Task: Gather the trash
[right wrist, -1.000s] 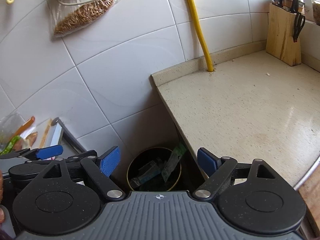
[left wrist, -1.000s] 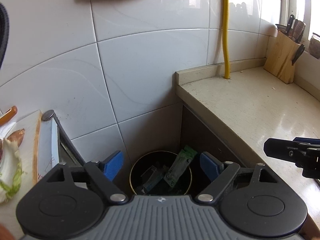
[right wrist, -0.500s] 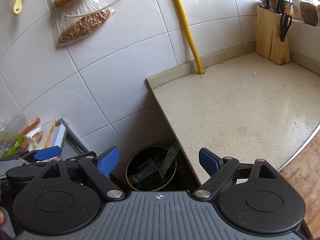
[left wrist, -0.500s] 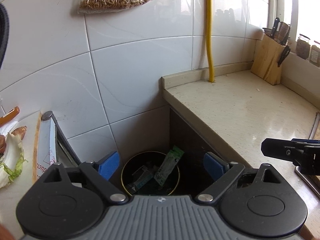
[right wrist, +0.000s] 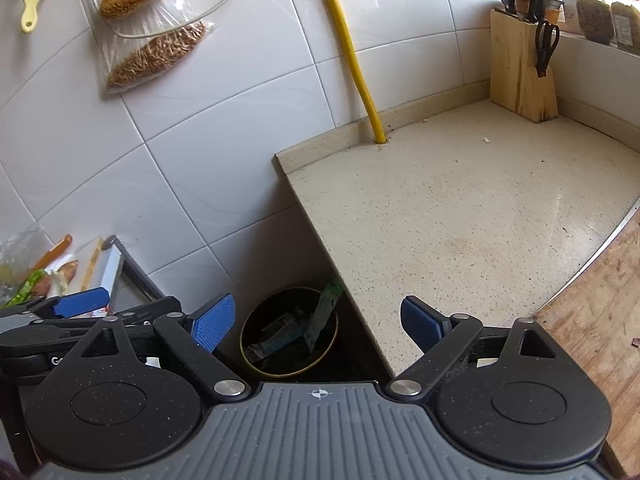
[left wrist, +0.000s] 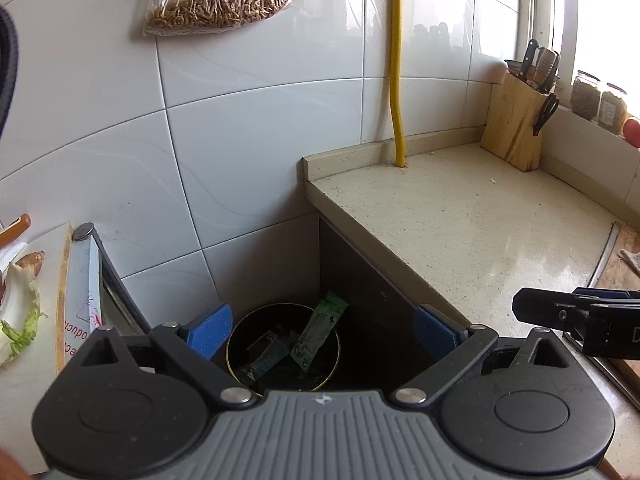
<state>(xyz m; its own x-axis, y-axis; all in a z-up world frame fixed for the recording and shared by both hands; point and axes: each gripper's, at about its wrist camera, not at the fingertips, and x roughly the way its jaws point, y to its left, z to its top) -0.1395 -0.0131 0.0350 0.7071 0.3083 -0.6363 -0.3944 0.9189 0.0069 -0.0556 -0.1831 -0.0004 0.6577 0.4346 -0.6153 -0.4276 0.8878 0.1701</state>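
Left wrist view has pulled back and upward over the last second: the beige speckled stone countertop (left wrist: 460,216) now fills far more of the picture from 1 to 4 o'clock, and the round black gold-rimmed trash bin (left wrist: 283,346) sits smaller and lower, near 6 o'clock, in the dark gap between the counter's end and the white tiled wall (left wrist: 240,140). I read that retreat as the drop being done and both tools clearing away, so the task looks near its close or ready for another piece. One bin is visible, and inside it I count one green printed wrapper (left wrist: 318,330) leaning on the rim at the bin's 1 o'clock and at least one darker packet (left wrist: 264,354) beside it; more may lie beneath. One wooden knife block (left wrist: 514,124) stands at 2 o'clock, and small crumbs dot the counter. The left gripper (left wrist: 322,326) has its two blue fingers spread wide with nothing between; the right gripper (right wrist: 318,318) likewise stands apart and empty.
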